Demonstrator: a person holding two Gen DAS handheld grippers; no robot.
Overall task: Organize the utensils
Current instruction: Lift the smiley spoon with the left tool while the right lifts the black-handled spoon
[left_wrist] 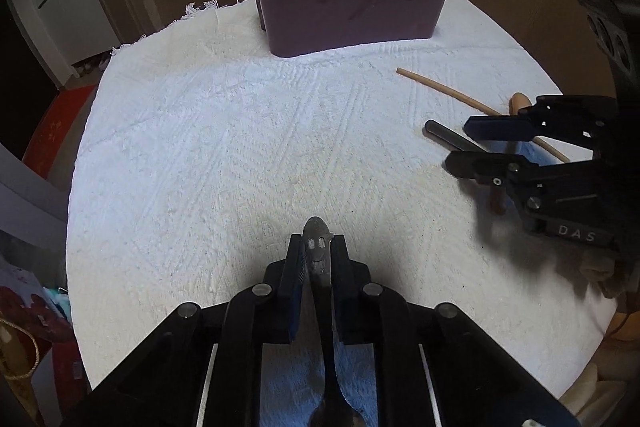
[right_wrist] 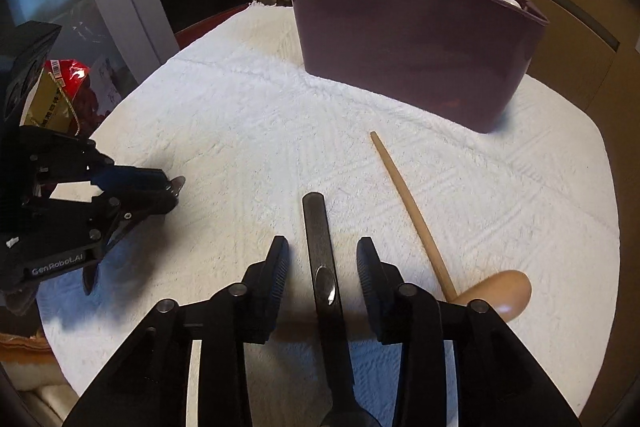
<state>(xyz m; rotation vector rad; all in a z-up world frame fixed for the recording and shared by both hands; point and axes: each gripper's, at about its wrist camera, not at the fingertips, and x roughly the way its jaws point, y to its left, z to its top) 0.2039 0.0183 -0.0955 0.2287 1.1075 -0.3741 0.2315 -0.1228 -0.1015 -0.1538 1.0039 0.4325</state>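
1. The smiley cut-outs on the metal utensil handle [left_wrist: 318, 251] are only shown in the left wrist view, where the left gripper [left_wrist: 316, 259] is seen clamped tight on that handle. In the right wrist view that same gripper [right_wrist: 170, 191] is seen off at the left, with just the handle tip poking out past its fingers.
2. The bowl of the wooden spoon [right_wrist: 416, 223] is only properly shown by the right wrist view, low on the right; in the left view it is mostly hidden behind the right gripper [left_wrist: 460, 143].
3. Counted up: two grippers, three loose utensils on the white towel [left_wrist: 240, 127], one purple caddy [right_wrist: 412, 51] at the far side, and four or so handles seen sticking out of it.
4. The right gripper [right_wrist: 322, 267] is seen partly spread, with a dark flat-handled utensil [right_wrist: 320, 247] lying between the fingers. No contact is seen: a gap is left on both sides.
5. Looks-wise: the dark utensil is slim and near-black, with a shiny oval spot midway up. The wooden spoon is pale tan, its stick-thin handle pointed at the caddy.
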